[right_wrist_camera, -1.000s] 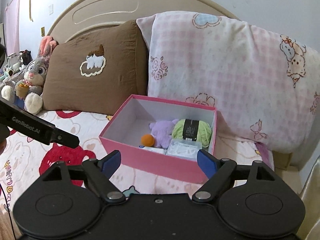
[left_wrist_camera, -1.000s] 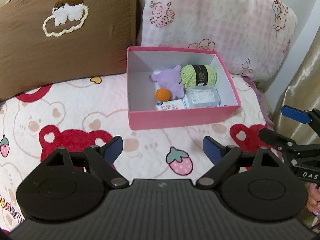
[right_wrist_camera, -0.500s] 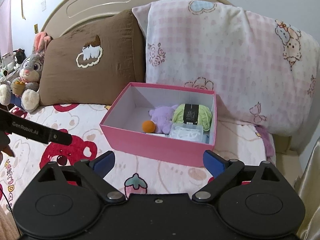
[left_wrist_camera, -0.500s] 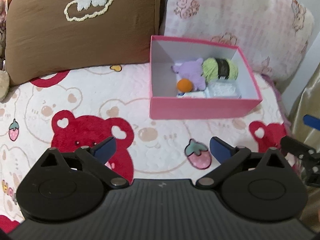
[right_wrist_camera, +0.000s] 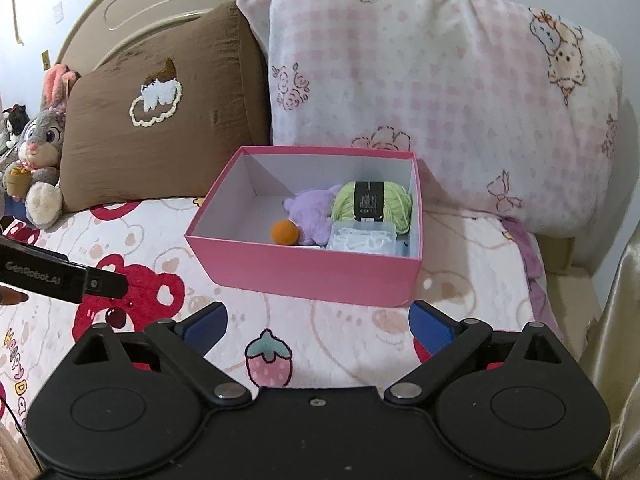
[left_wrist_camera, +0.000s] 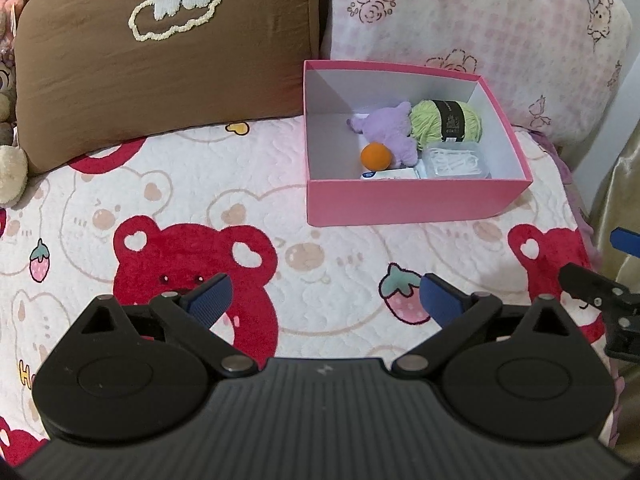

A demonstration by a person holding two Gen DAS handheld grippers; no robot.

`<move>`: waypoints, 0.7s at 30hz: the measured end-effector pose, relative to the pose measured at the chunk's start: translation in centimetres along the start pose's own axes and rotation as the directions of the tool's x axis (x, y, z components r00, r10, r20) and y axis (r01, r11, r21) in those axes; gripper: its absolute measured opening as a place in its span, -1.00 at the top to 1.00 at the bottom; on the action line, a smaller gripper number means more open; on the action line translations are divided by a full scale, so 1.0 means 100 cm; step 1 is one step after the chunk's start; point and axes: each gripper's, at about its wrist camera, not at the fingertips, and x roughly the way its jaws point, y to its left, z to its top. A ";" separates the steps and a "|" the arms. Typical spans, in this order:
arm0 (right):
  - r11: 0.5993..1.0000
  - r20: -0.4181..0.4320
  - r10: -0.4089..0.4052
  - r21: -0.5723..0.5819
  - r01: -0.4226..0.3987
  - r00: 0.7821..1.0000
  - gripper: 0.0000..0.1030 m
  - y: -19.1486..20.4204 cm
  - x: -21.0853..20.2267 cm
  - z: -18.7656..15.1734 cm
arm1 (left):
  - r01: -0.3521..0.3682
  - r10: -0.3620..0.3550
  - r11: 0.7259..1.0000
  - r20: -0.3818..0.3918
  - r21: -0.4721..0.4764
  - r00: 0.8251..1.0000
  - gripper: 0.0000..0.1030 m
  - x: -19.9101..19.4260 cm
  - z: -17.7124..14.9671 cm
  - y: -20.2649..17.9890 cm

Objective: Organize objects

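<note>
I'm hovering both tongs over the bed [left_wrist_camera: 280,168], nothing between either pair. Left tongs [left_wrist_camera: 325,300] are standing spread wide, having just been opening, blue pads [left_wrist_camera: 211,295] clear of the bear-print cover. Right tongs [right_wrist_camera: 318,322] are likewise spread and empty, also just finished opening; their tip is showing at the far right edge of the left wrist view. The pink box [left_wrist_camera: 416,200] is sitting ahead of the left tongs and off to the right, well apart from the pads; from the right tongs [left_wrist_camera: 592,280] it's lying straight ahead, near. Inside the box, all bunched toward its right half: green yarn ball [left_wrist_camera: 446,124] at the back, purple plush [left_wrist_camera: 386,134] touching it on the left, orange ball [left_wrist_camera: 375,156] in front of the plush, clear plastic case [left_wrist_camera: 456,162] in front of the yarn, and a flat white packet [left_wrist_camera: 390,175] against the near wall, mostly hidden. Brown pillow [left_wrist_camera: 160,64] and pink checked pillow [left_wrist_camera: 472,28] are leaning behind the box. A grey plush rabbit [right_wrist_camera: 38,148] is sitting far left of the right tongs.
</note>
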 end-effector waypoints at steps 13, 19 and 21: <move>1.000 -0.010 -0.018 0.016 0.018 1.000 -0.92 0.009 -0.007 0.000 | 0.001 -0.001 1.000 -0.003 0.027 1.000 -0.98 -0.005 -0.002 -0.005; 1.000 -0.023 -0.026 0.008 0.026 0.999 -0.92 0.014 -0.008 -0.001 | 0.003 -0.002 1.000 -0.010 0.031 1.000 -0.98 -0.004 -0.002 -0.005; 1.000 -0.024 -0.026 0.007 0.027 0.999 -0.92 0.014 -0.008 -0.001 | -0.001 0.001 0.999 -0.009 0.033 1.000 -0.98 -0.004 -0.002 -0.004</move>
